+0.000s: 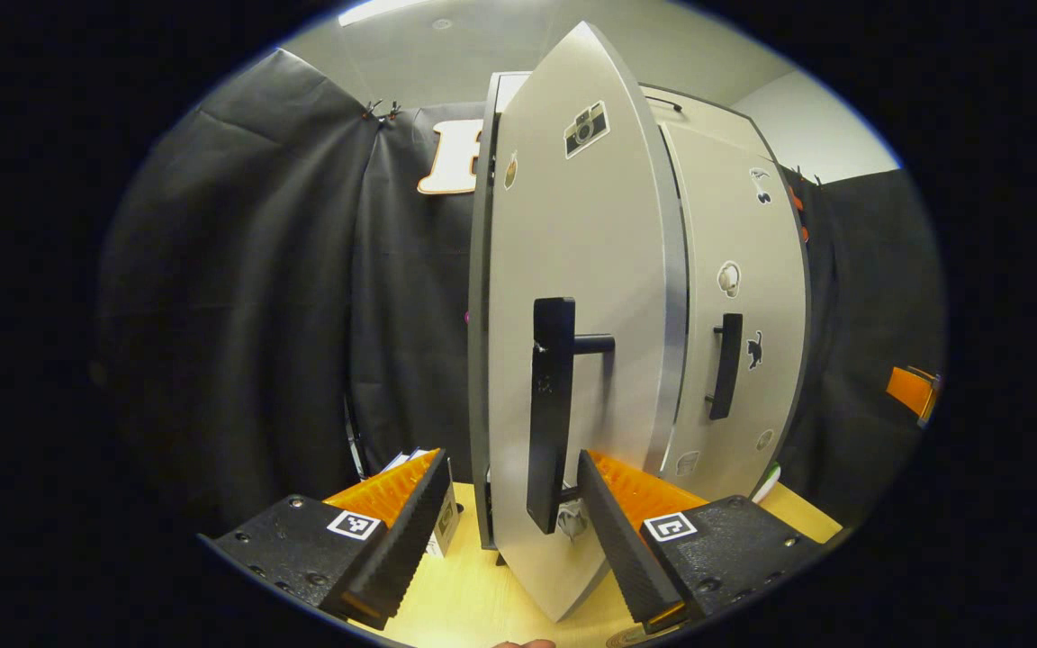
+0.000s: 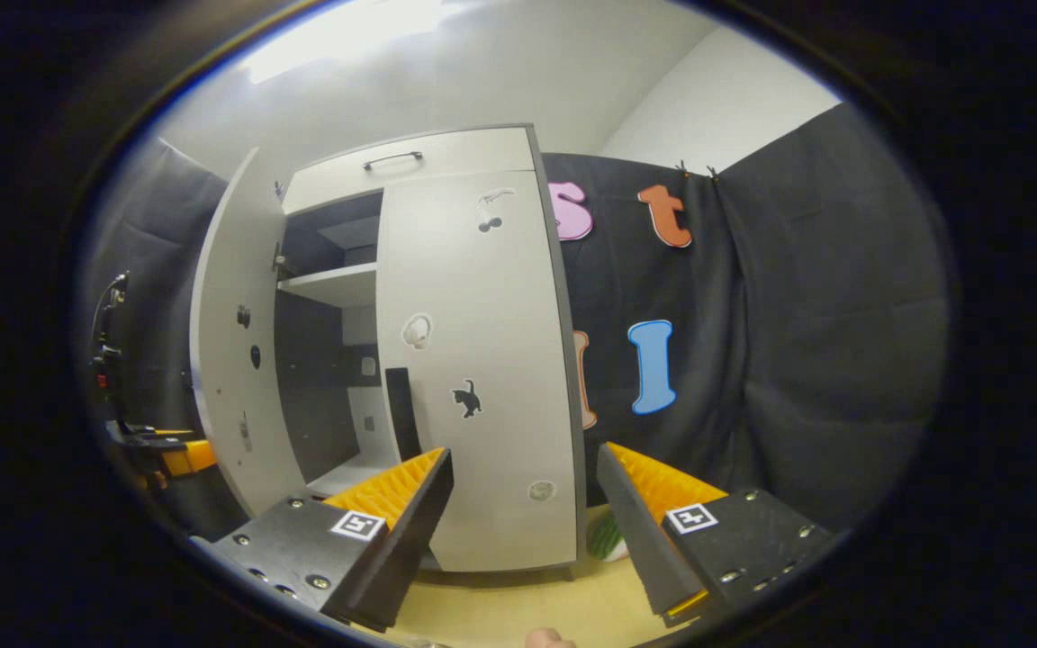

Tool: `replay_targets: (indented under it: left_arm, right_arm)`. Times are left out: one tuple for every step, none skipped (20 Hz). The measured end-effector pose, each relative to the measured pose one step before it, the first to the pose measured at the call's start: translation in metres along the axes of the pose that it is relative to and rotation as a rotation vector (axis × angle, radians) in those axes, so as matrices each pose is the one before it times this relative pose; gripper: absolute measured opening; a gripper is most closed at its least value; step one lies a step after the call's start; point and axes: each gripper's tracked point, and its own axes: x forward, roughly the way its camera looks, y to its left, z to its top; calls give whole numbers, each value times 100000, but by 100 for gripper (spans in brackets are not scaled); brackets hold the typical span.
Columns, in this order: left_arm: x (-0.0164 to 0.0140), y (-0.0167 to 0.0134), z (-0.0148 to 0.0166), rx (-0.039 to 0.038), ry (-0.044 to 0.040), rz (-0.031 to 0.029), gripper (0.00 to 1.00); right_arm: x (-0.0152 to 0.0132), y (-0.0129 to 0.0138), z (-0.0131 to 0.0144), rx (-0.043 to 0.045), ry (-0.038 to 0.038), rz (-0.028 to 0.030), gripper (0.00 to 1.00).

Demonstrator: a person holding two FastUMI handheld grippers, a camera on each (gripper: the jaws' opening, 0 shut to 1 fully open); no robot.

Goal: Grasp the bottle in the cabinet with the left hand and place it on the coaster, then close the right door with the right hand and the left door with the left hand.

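The grey cabinet's left door (image 1: 590, 270) stands partly open, swung towards me. Its black vertical handle (image 1: 550, 414) lies between the fingers of my left gripper (image 1: 510, 457), which is open and close in front of it, nearer the right finger (image 1: 626, 531). The right door (image 1: 739, 306) is shut against the cabinet. In the right gripper view, my right gripper (image 2: 524, 450) is open, a little in front of the lower part of the right door (image 2: 482, 360). The left door (image 2: 230, 360) is ajar there, showing a shelf (image 2: 329, 283). A green and white object (image 2: 607, 537) sits by the cabinet's lower right corner; I cannot tell what it is.
The cabinet stands on a light wooden table (image 1: 464, 594). A small box with papers (image 1: 442, 522) sits left of the cabinet base. The other hand-held gripper (image 2: 158, 450) shows beyond the open left door. Black cloth hangs behind and to both sides.
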Motion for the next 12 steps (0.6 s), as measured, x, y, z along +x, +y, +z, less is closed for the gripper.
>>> replay_targets:
  left_arm:
    - [118,-344,109,-28,-613,-508,91]
    - [111,-294,94,50,-180,-322,91]
    - [108,-298,121,55,-528,-316,91]
    - [60,-136,144,-206,-395,119,91]
    - [10,-20,-23,-539,-193,279,91]
    - [28,-109,84,-683,-272,-123,90]
    - [31,-131,-8,-654,103,-86,91]
    - [-130,-150,-27,-628,287,-37,90]
    - [25,-254,129,-123,-569,-605,86]
    - [-49,-288,103,24,-433,-452,91]
    - [67,-343,73,224,-277,-532,91]
    - [79,-423,-1,235,17,-699,91]
  right_arm:
    - [7,-250,159,-128,-421,-357,93]
    - [-32,-199,59,-141,-405,-435,93]
    - [43,-133,33,-68,-58,-185,93]
    - [51,-109,-61,23,-7,-182,93]
    - [103,-117,-6,90,231,-211,93]
    - [36,-122,-75,80,28,-91,93]
    - [6,-166,45,17,-136,-307,93]
    - [62,-110,128,-109,-26,94,93]
    - [28,-147,111,-347,-255,-347,93]
    - [27,-180,75,-196,-520,-286,93]
    - [21,-87,153,-46,-378,-167,93]
    - [-22,-178,94,27,-143,-193,93]
